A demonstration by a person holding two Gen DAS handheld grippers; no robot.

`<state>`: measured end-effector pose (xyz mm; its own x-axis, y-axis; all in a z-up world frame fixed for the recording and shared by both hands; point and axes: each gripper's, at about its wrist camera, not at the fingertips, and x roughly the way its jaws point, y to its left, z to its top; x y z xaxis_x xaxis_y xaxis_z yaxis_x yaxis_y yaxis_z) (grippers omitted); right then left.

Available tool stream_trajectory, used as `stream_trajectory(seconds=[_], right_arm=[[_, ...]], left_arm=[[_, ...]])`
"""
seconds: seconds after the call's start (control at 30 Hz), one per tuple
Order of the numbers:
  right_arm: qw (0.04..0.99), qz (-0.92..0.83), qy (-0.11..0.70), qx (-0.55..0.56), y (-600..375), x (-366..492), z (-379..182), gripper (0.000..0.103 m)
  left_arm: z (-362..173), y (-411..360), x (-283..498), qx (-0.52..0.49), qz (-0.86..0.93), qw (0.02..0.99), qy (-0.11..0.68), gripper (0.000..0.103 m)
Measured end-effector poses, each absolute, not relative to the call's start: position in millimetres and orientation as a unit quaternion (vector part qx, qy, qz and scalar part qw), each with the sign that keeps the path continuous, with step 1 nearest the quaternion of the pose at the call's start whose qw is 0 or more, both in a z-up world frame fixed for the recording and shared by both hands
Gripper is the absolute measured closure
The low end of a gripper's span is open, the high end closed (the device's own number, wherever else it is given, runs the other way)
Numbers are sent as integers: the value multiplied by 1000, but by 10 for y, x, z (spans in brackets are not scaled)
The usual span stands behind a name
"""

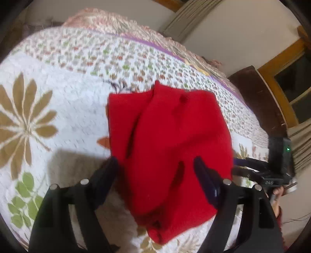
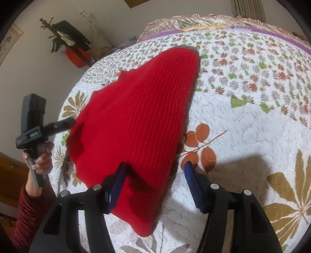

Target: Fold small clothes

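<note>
We see a red knit garment (image 1: 171, 148) on the quilted bed (image 1: 64, 109), left gripper (image 1: 156, 165) and right gripper (image 2: 154, 168) jaws wide, garment between them at twelve o'clock

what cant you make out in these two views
- Quilt under the red knit: hidden by the knit in both views.
- How many layers the knit has: not clear, folds overlap.
- Right gripper tips, left view: behind the knit's edge.
- Items in the far corner, right view: too small.
- Left view: motion blur softens the quilt print.

Floral quilt (image 1: 58, 93) over bed; curtains (image 1: 186, 17); dried plant (image 2: 58, 39) in corner.
</note>
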<state>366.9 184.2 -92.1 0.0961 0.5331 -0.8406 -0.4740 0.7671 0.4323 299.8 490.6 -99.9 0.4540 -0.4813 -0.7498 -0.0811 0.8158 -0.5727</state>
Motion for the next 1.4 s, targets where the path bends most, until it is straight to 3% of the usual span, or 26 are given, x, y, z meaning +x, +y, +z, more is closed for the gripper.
stream_trajectory(seconds=[0.2, 0.33, 0.47, 0.5, 0.57, 0.63, 0.67, 0.93, 1.17, 1.4], right_arm=[[730, 351, 586, 36, 1994, 3724, -981, 37], [723, 350, 593, 51, 2071, 3842, -1070, 29], [719, 353, 595, 72, 2108, 3919, -1160, 33], [719, 354, 594, 76, 2109, 3928, -1174, 39], [721, 355, 589, 82, 2094, 3920, -1168, 53], [727, 366, 577, 75, 2075, 3874, -1089, 65], [729, 371, 570, 71, 2058, 3845, -1039, 66], [742, 371, 554, 71, 1497, 3573, -634, 69], [768, 335, 541, 68, 462, 3144, -353, 69], [764, 285, 572, 83, -385, 2787, -738, 65]], left_arm=[[-1234, 4862, 3059, -297, -132, 791, 518, 24], [-1242, 4703, 3108, -299, -168, 788, 511, 24], [-1321, 4544, 3153, -321, -208, 773, 505, 25], [-1381, 4483, 3179, -315, -201, 771, 516, 27], [-1421, 4408, 3172, -299, -176, 776, 526, 53], [-1415, 4402, 3146, -309, -175, 778, 519, 63], [-1389, 4377, 3127, -311, -178, 781, 511, 66], [-1097, 3733, 2943, -315, -221, 784, 487, 70], [-900, 2572, 2808, -304, -289, 770, 481, 70], [-1264, 1578, 2665, -249, -297, 757, 525, 67]])
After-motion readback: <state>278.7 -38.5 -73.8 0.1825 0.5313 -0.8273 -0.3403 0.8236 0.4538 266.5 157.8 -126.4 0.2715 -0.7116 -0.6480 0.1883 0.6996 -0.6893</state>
